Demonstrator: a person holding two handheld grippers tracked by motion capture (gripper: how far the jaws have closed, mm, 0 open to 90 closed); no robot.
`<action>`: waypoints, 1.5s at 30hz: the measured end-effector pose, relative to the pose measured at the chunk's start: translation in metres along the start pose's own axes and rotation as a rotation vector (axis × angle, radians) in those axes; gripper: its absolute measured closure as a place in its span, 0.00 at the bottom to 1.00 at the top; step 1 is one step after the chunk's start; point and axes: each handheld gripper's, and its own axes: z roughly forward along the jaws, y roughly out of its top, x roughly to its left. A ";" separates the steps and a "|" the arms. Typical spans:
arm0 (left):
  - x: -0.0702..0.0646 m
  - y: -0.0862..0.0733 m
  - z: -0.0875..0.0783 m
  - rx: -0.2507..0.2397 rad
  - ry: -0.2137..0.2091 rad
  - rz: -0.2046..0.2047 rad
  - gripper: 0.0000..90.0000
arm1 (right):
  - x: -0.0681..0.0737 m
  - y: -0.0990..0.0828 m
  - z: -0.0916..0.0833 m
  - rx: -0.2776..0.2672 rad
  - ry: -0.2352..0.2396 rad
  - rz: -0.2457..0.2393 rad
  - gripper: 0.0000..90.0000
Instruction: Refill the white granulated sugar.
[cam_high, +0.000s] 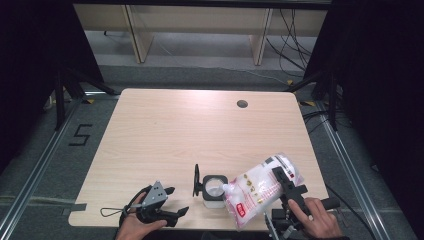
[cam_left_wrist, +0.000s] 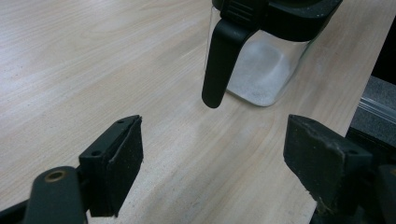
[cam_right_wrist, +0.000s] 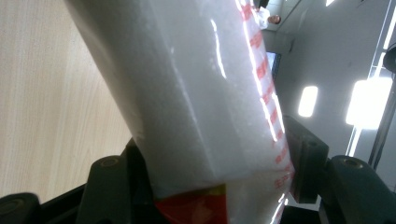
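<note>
At the near edge of the table, at about seven o'clock, the left gripper rests low with its jaws spread wide and nothing between them; in the left gripper view they frame bare wood, with the container just beyond. At about five o'clock the right gripper clamps a white plastic bag of fine white granules, its jaws closed on the bag's body, as the right gripper view confirms. The bag is tilted, one corner dipping toward eleven o'clock over the open mouth of the small clear container, which stands near the front edge between the two grippers with its black lid flipped up on its nine o'clock side. Judging by the thin white layer at the container's bottom, pouring has begun but most of the filling remains, then setting the bag down and shutting the lid. Farther off, at one o'clock, a cable hole marks the otherwise bare tabletop.
</note>
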 end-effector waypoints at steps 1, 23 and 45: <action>0.000 0.000 0.000 0.000 0.000 0.000 0.22 | 0.000 0.000 0.000 -0.001 0.000 -0.001 0.47; 0.000 0.000 0.000 0.000 0.000 0.000 0.22 | 0.000 0.000 0.000 -0.012 -0.002 0.020 0.47; 0.000 0.000 0.000 0.001 -0.002 -0.004 0.22 | 0.003 -0.002 0.002 -0.034 -0.002 0.073 0.47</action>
